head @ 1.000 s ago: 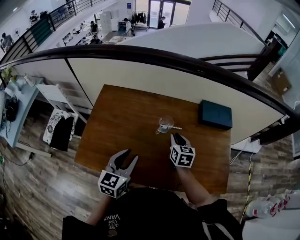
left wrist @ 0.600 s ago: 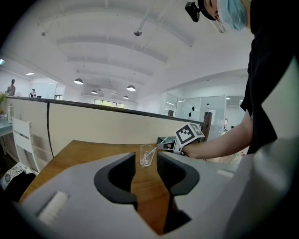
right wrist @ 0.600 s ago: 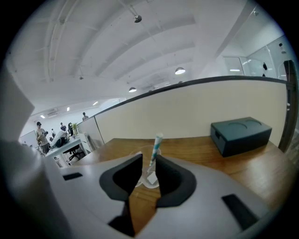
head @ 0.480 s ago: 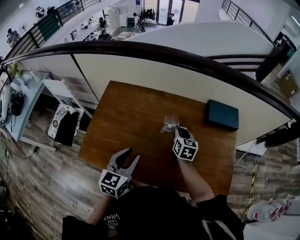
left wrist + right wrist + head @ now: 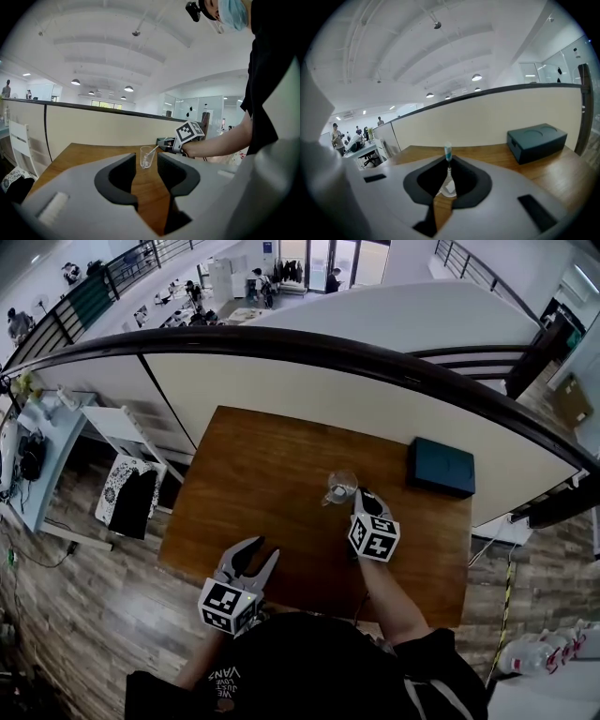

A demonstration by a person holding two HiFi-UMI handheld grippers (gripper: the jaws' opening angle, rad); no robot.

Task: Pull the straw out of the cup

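Two grippers are over the wooden table (image 5: 246, 470), and only one has a grip on anything. The right gripper (image 5: 367, 496) has just been closing its jaws, and they now stand almost together with the straw (image 5: 448, 151) pinched between their tips. The straw's upper end, with a teal band, sticks up just above the tips. The left gripper (image 5: 264, 549) hangs near the table's near edge, well apart from the cup (image 5: 340, 487). Its jaws are spread wide and nothing is between them but bare tabletop.

The clear cup stands upright near the middle of the table, just beyond the right gripper's tips, with the straw's lower end inside it.

From the head view the straw is too thin to make out at the jaws. The right gripper view settles the pinch and shows the cup's clear wall low in the gap behind the tips. The left gripper view gives the side-on look. There the straw leans out over the cup's rim toward the right gripper, which comes in from the right on the person's bare forearm (image 5: 220, 143).

A dark teal box (image 5: 441, 468) lies at the table's far right corner. It is plain in the head view and the right gripper view but out of the left gripper's sight.
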